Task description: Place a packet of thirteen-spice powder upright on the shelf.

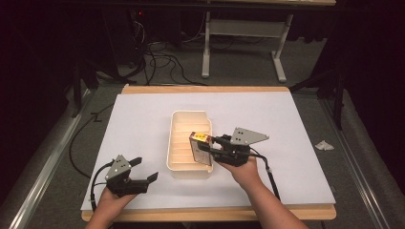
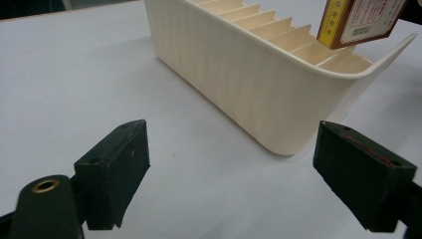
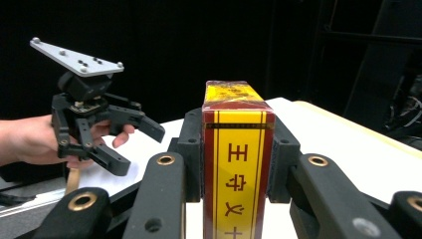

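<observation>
One counter (image 1: 143, 114), covered in a white sheet, carries everything. On it near the middle sits a cream tray (image 1: 177, 157) with slotted dividers running across its inside, long side pointing away from the person. From the left gripper view the tray's rounded near corner (image 2: 278, 99) stands just beyond the jaws, with bare white sheet between.

Right claw (image 1: 206, 144) is held over the tray's right rim, clenched on a small box (image 1: 200, 148), red-brown and yellow with a white label. The box hangs tilted over the tray's near half, above the dividers; I cannot tell whether it touches them. In the right gripper view the box (image 3: 238, 164) stands upright between the two black pads, both pressed against its sides, with red characters down its yellow face.

Left claw (image 1: 143, 170) rests low at the counter's near left, well apart from the tray, released: jaws spread wide with nothing between them. The right gripper view shows it (image 3: 134, 144) off to the left with a grey three-cornered plate on top and a hand behind it.

A crumpled white scrap (image 1: 324, 145) lies on the floor, right of the counter.
</observation>
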Demonstrator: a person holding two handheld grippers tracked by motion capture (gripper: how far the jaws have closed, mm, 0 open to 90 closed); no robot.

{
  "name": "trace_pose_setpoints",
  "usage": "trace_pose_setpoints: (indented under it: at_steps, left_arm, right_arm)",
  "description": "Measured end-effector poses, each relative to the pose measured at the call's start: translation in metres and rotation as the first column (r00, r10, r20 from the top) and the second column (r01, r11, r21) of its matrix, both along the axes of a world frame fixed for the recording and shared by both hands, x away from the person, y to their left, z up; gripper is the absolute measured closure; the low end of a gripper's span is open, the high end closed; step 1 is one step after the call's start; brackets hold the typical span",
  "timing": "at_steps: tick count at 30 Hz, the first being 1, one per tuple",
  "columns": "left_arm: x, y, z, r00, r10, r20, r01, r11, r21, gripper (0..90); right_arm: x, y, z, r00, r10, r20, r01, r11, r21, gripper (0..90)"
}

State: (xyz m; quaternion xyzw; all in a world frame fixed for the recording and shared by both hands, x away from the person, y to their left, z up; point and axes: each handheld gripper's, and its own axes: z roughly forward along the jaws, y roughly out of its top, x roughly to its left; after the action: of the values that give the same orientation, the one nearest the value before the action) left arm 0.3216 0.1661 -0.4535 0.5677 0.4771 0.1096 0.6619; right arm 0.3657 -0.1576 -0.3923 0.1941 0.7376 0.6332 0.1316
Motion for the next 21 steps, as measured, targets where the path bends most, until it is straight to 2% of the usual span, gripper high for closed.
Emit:
trace_pose_setpoints:
  at_steps: [12, 21]
  left_arm:
    - [-0.0004, -0.0004, -0.0005, 1.0, -0.002, -0.003, 0.002, 1.0, 0.001, 15.3]
    - [-0.0005, -0.0004, -0.0011, 1.0, -0.003, -0.001, 0.003, 1.0, 0.007, 15.3]
  right_arm:
    - [0.0053, 0.0057, -0.0034, 0.9975, 0.071, -0.005, -0.071, 0.996, 0.056, 68.7]
    - [0.0076, 0.0092, -0.0042, 0.9906, 0.137, 0.005, -0.137, 0.989, 0.064, 68.7]
